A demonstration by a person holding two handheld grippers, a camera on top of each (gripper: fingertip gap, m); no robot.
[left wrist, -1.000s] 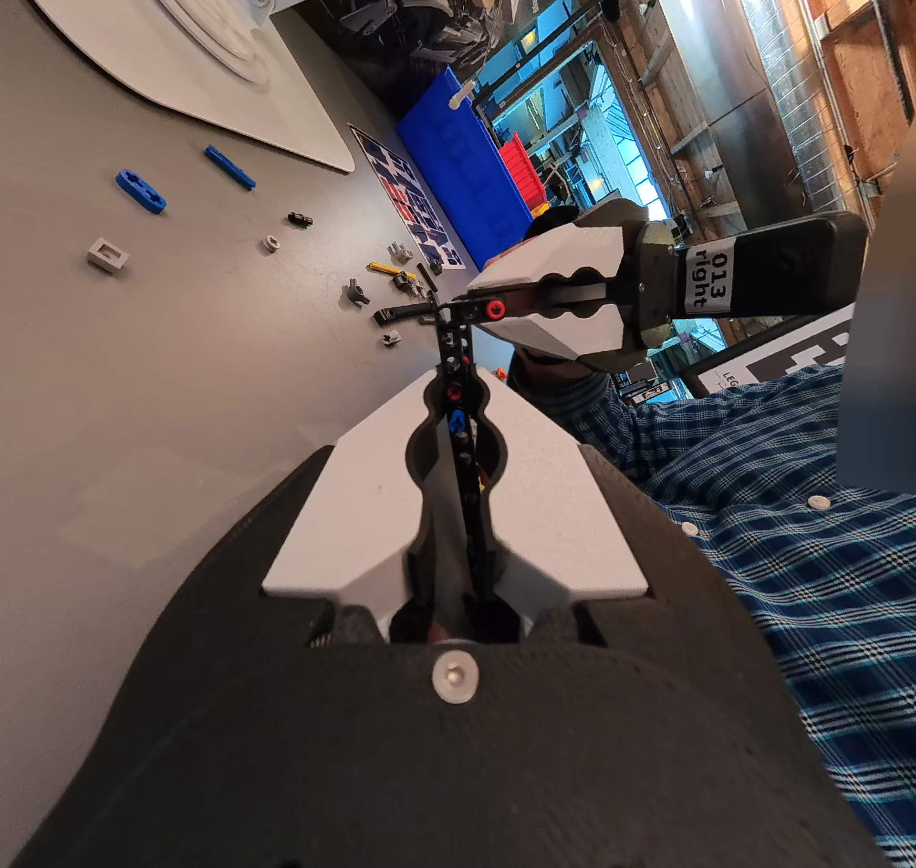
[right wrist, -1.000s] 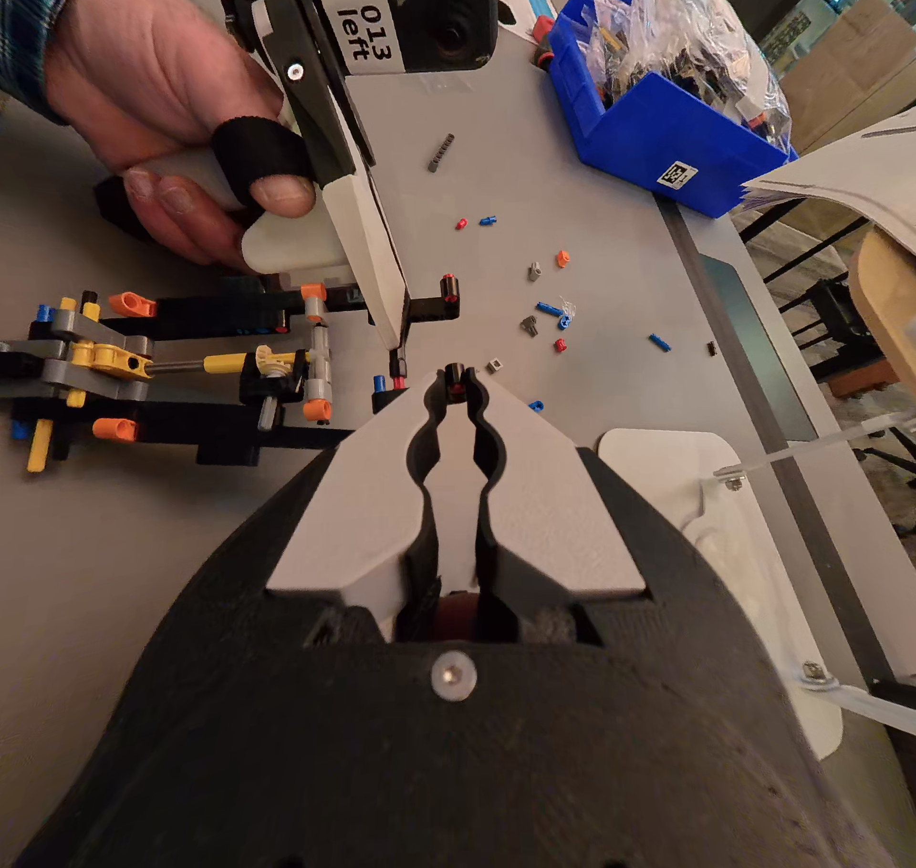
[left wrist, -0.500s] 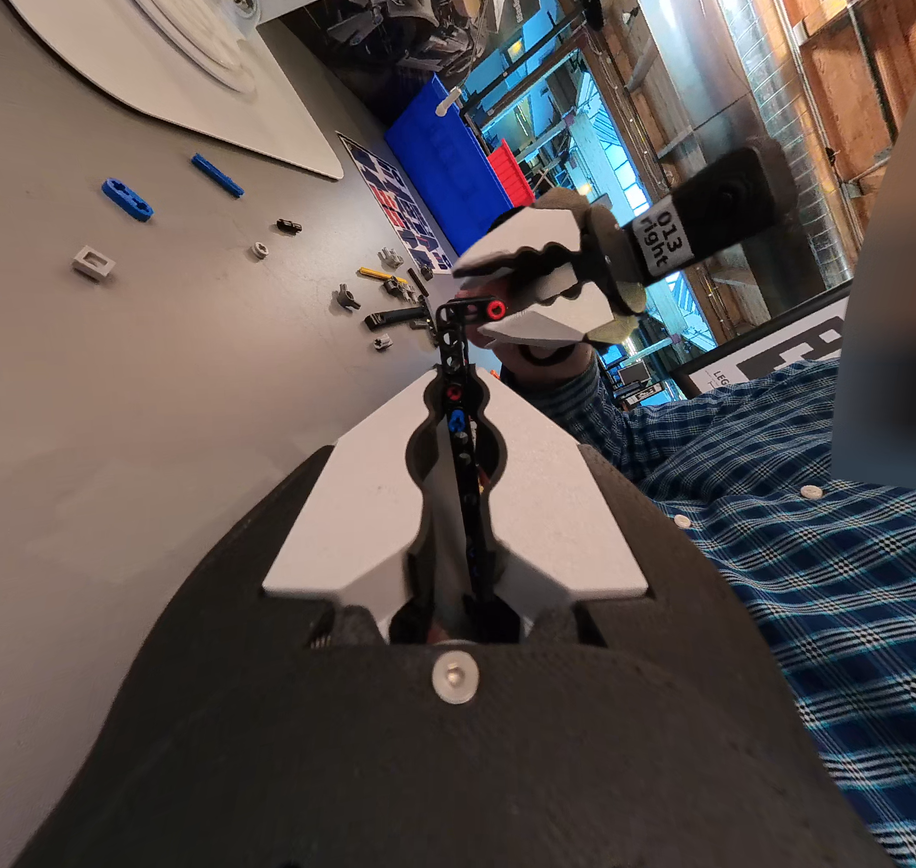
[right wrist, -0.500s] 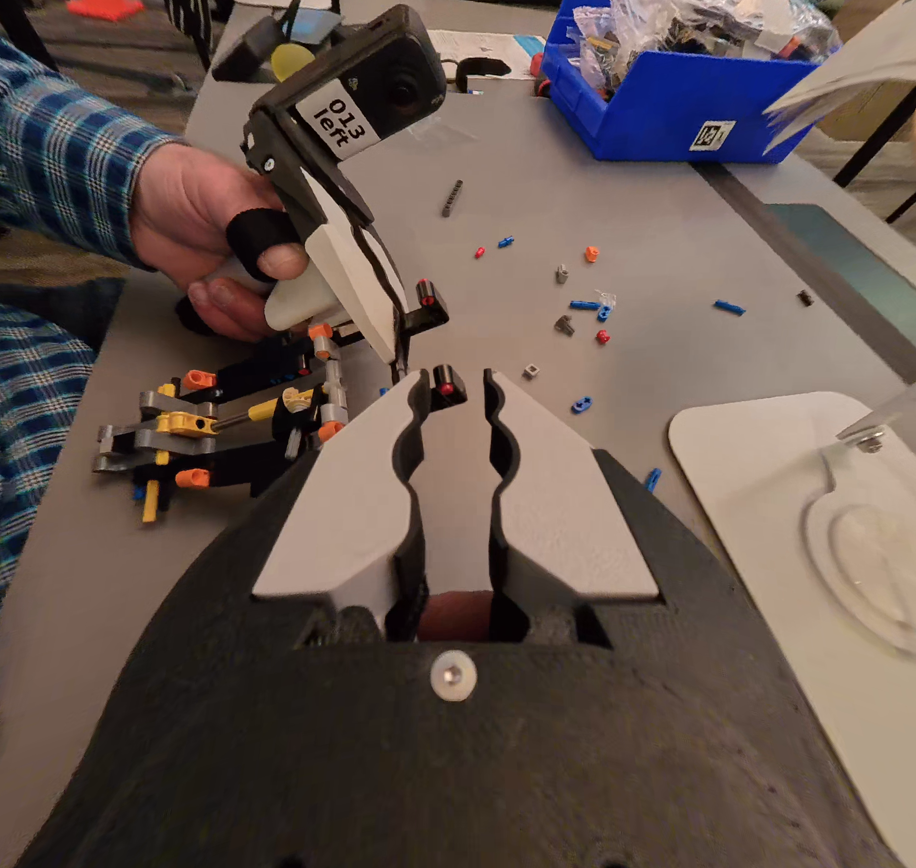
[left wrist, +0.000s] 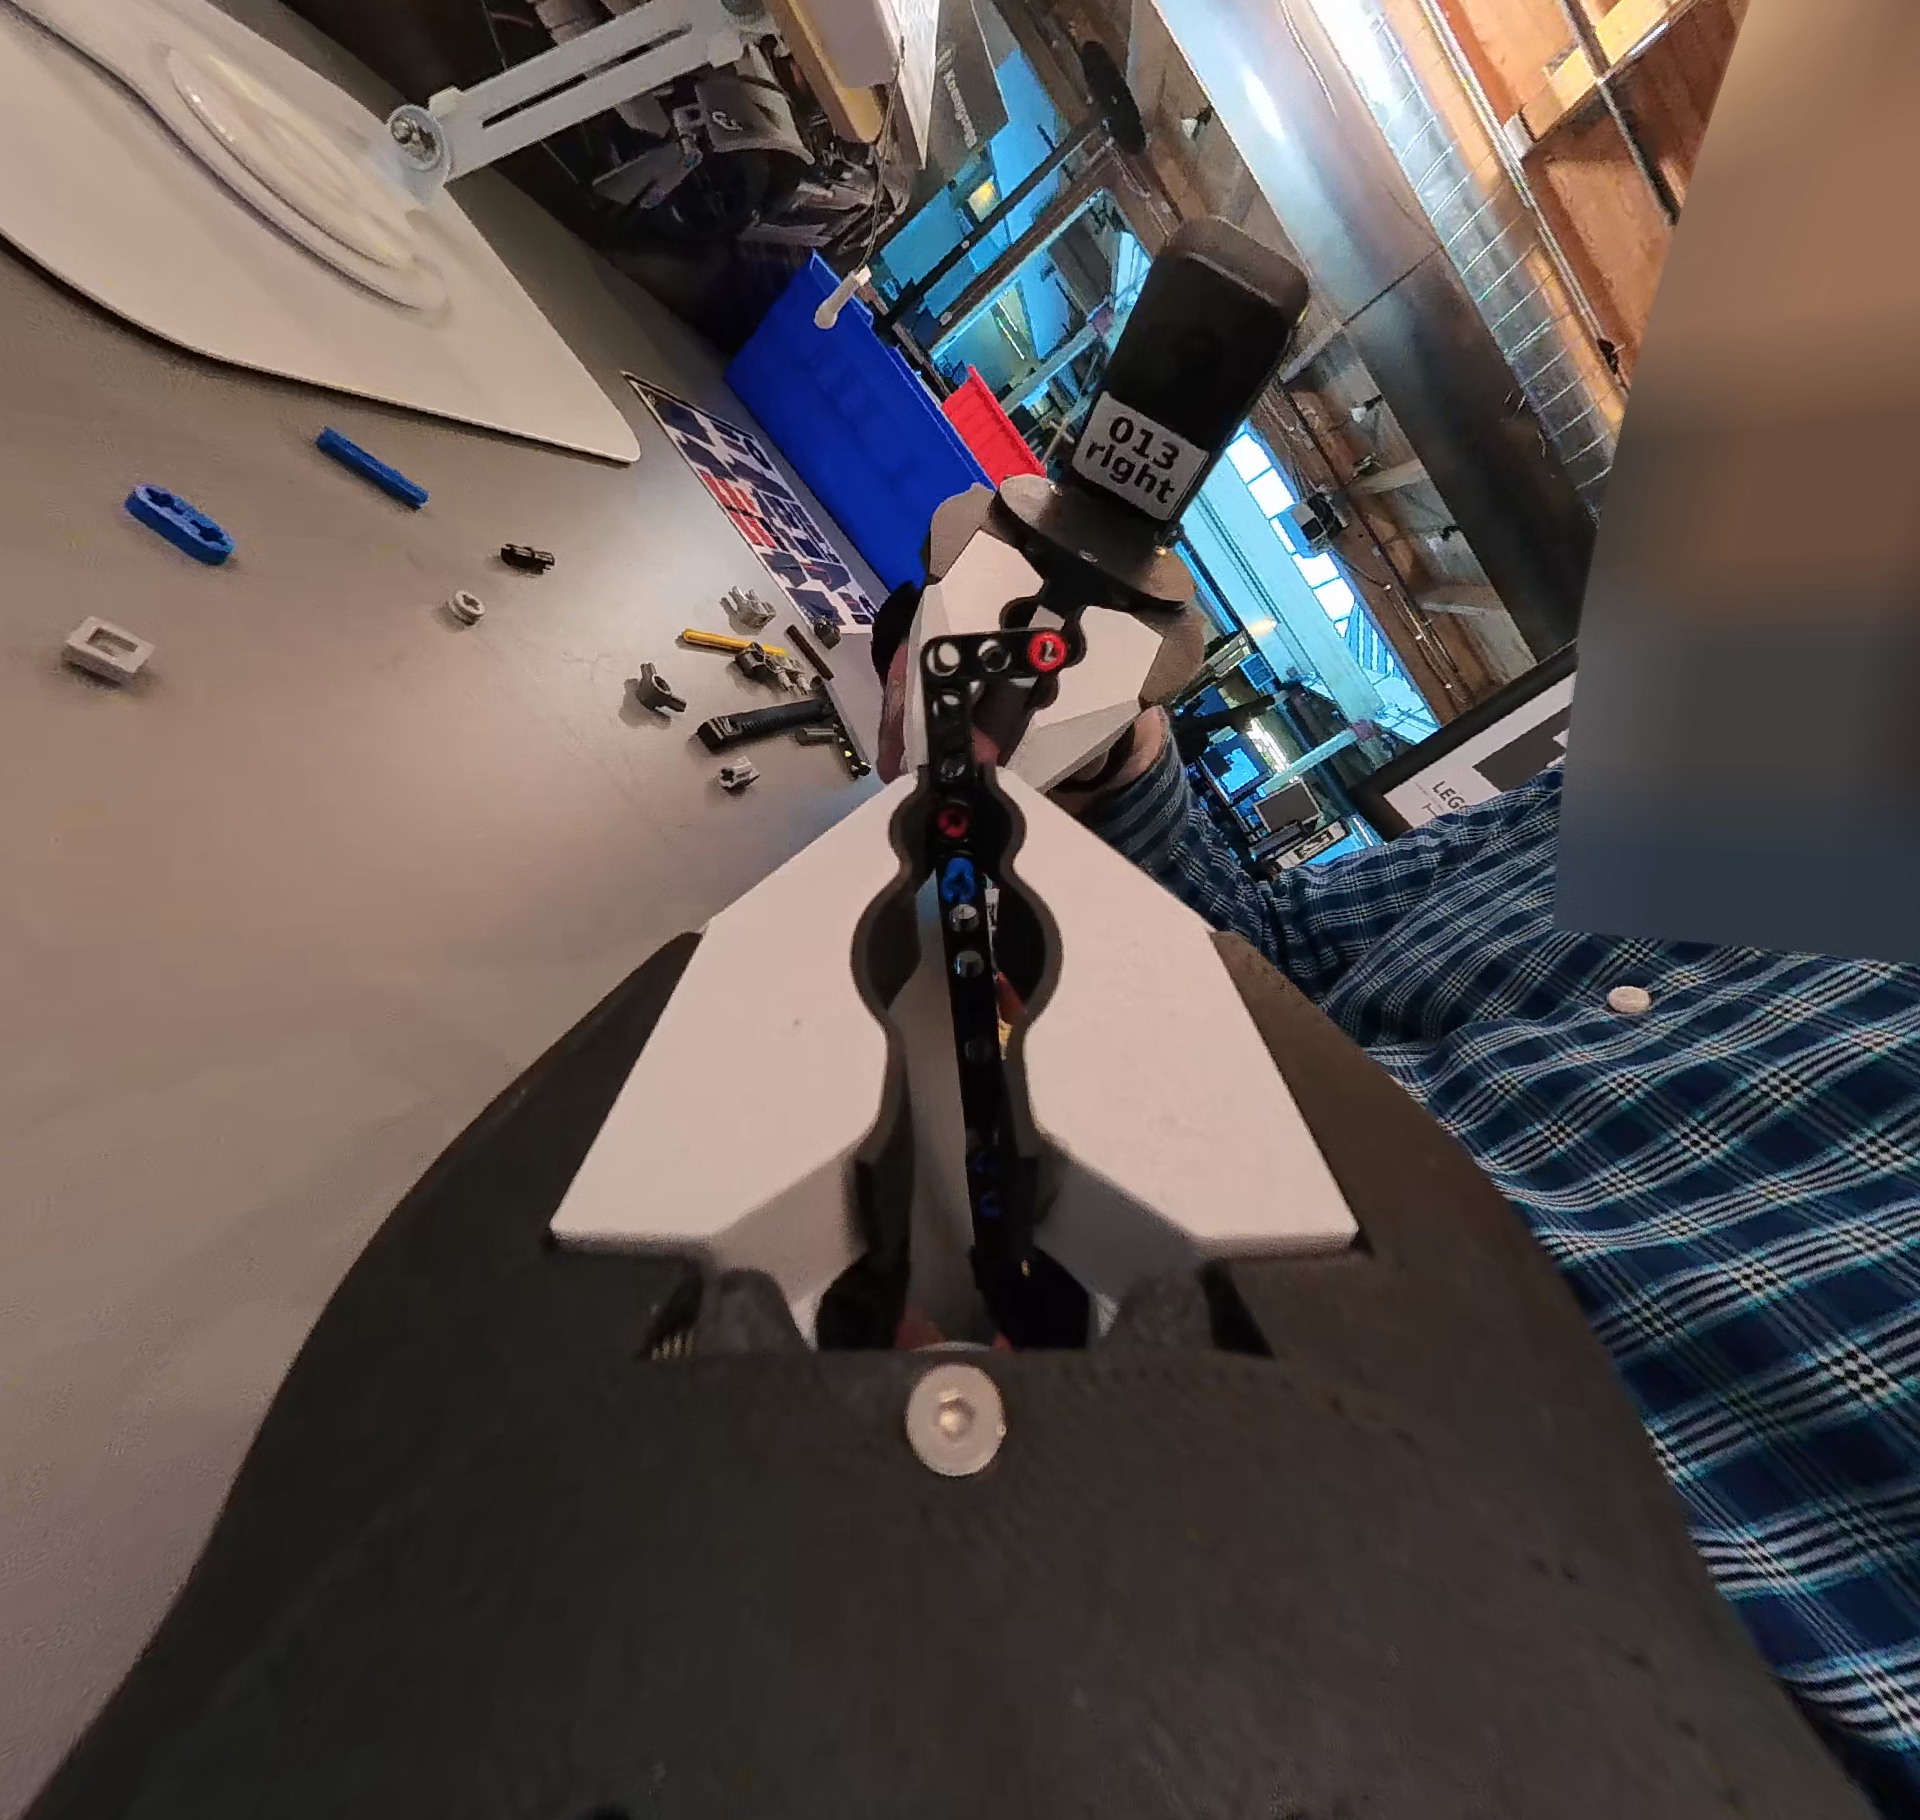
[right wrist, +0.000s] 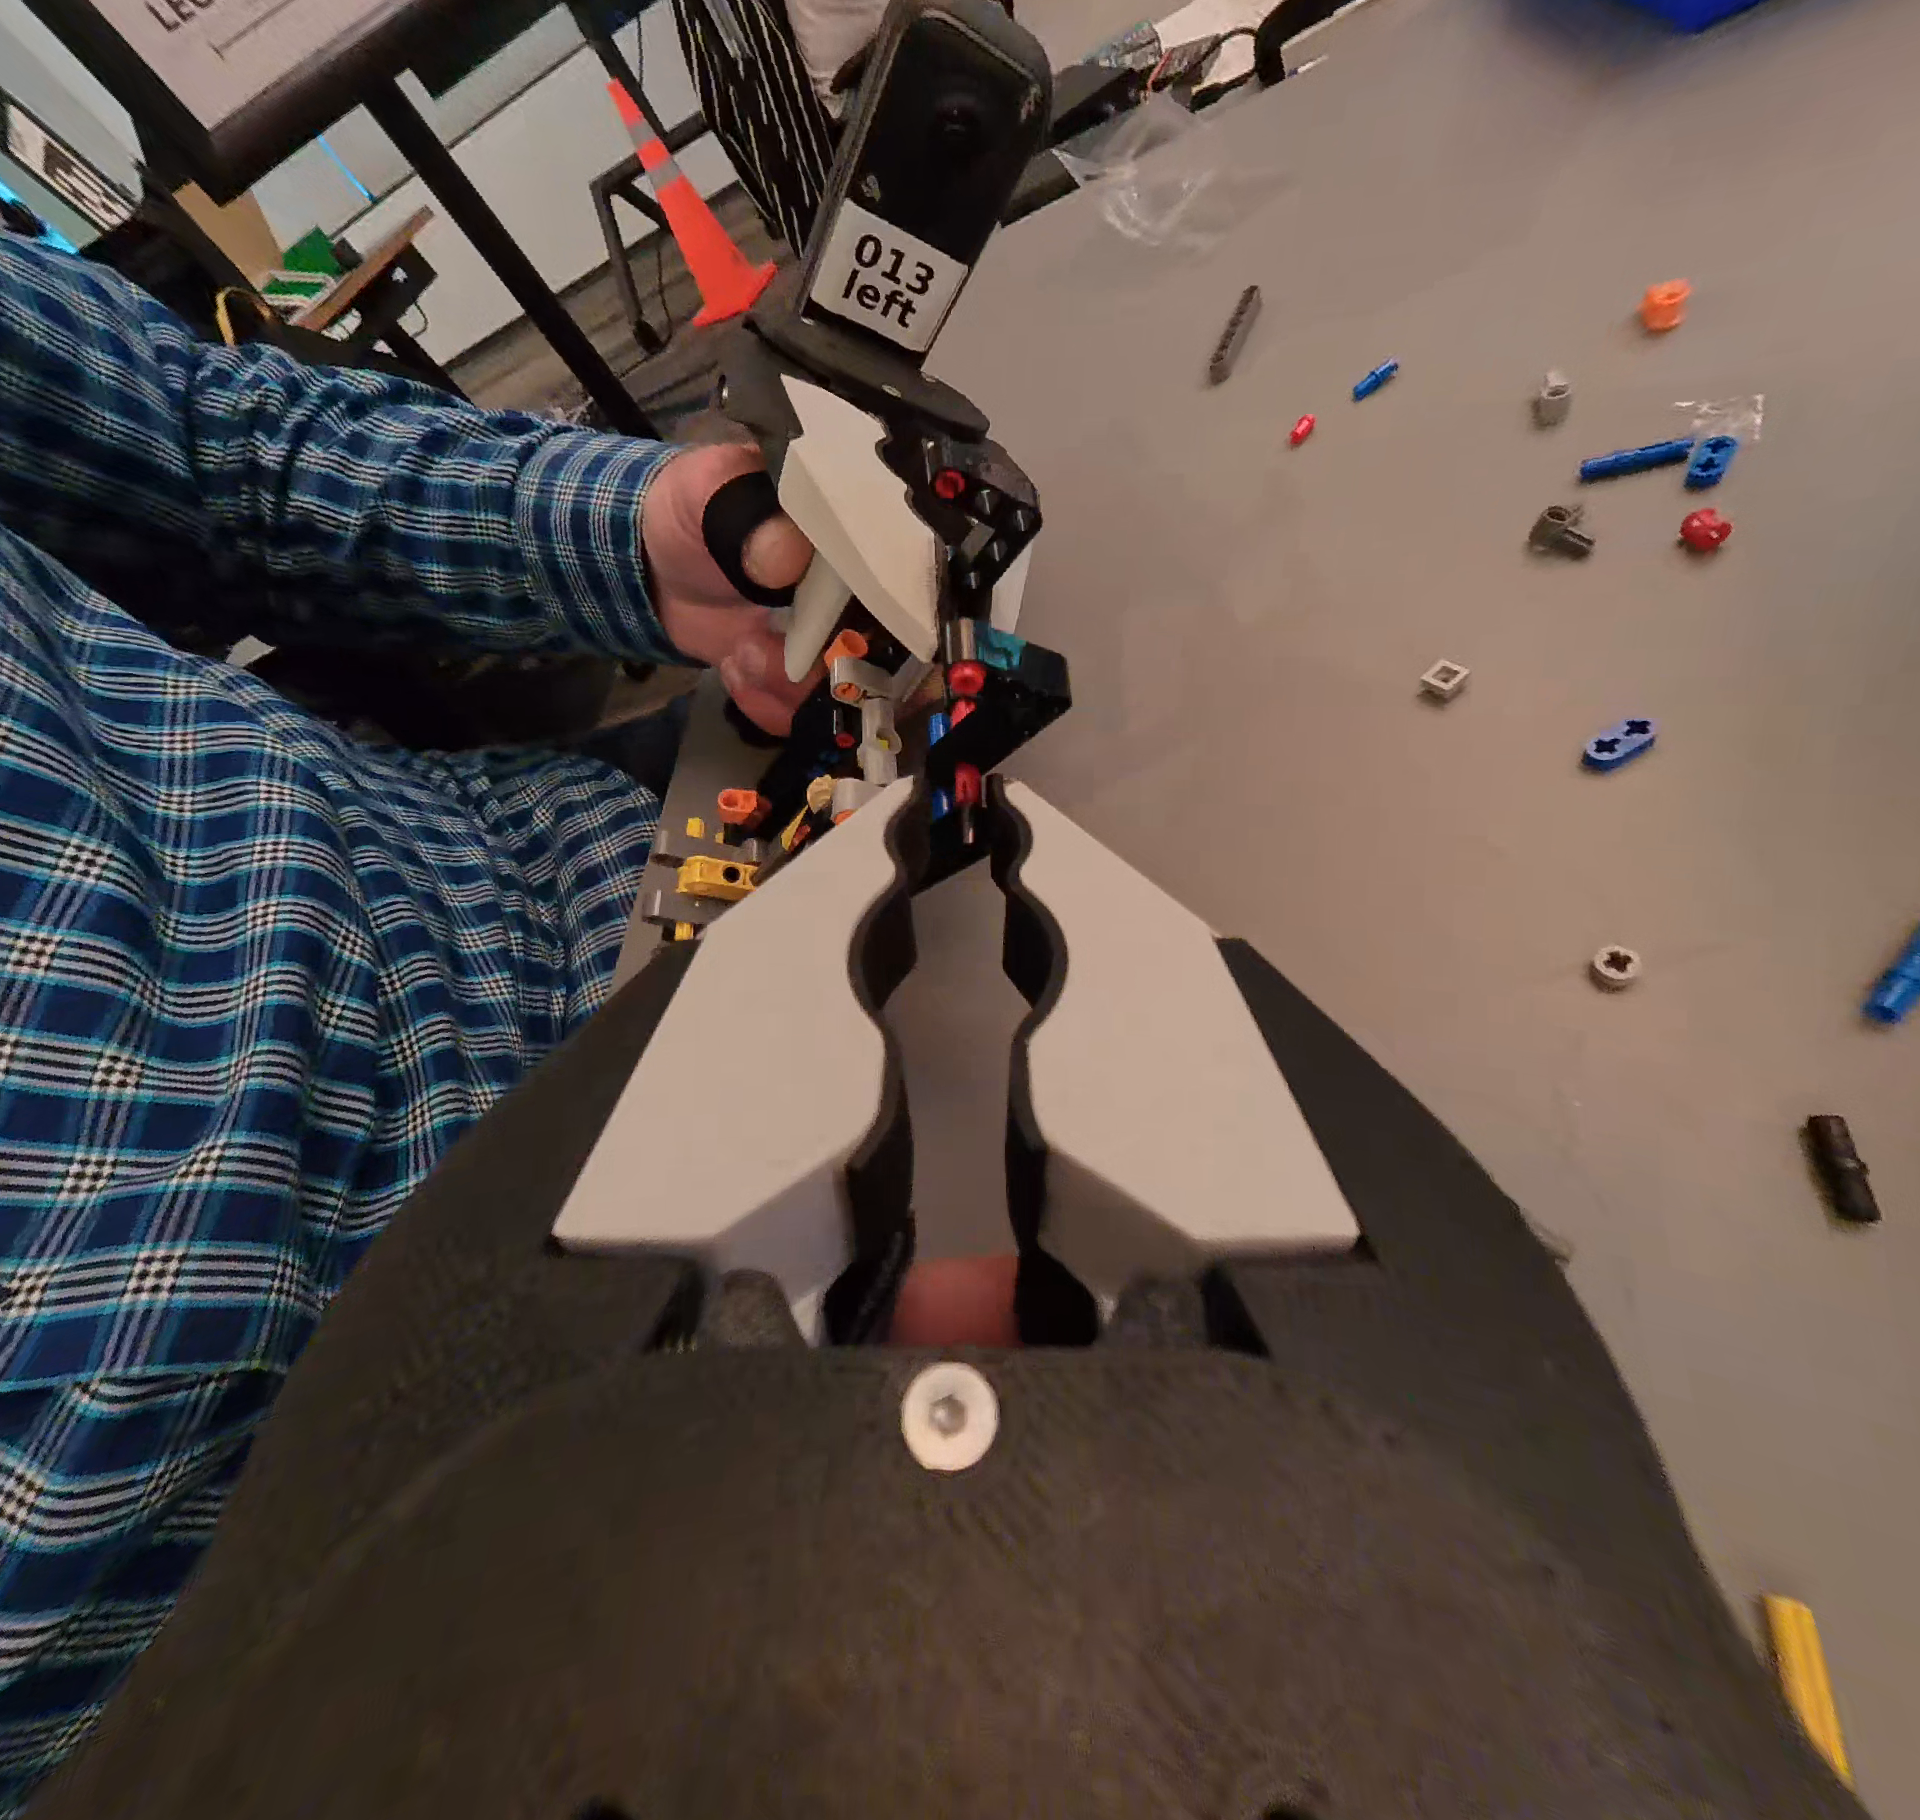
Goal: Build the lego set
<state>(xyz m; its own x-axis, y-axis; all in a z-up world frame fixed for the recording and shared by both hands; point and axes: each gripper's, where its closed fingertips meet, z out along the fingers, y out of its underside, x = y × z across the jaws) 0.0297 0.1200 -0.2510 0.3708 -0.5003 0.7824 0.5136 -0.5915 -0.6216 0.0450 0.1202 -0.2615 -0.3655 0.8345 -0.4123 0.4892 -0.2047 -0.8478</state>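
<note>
Lego beam (left wrist: 964, 949) — stiff, light; left gripper (left wrist: 961, 814) clamped on it mid-length. Right gripper (right wrist: 961, 794) apart — take bent end w/ red pin (left wrist: 1042, 650).

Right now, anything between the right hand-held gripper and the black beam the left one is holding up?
Nothing visible. The right hand-held gripper is open, its tips already at the assembly's red pins. The left hand-held gripper is clamped lower on the black beam, clear of that spot.
</note>
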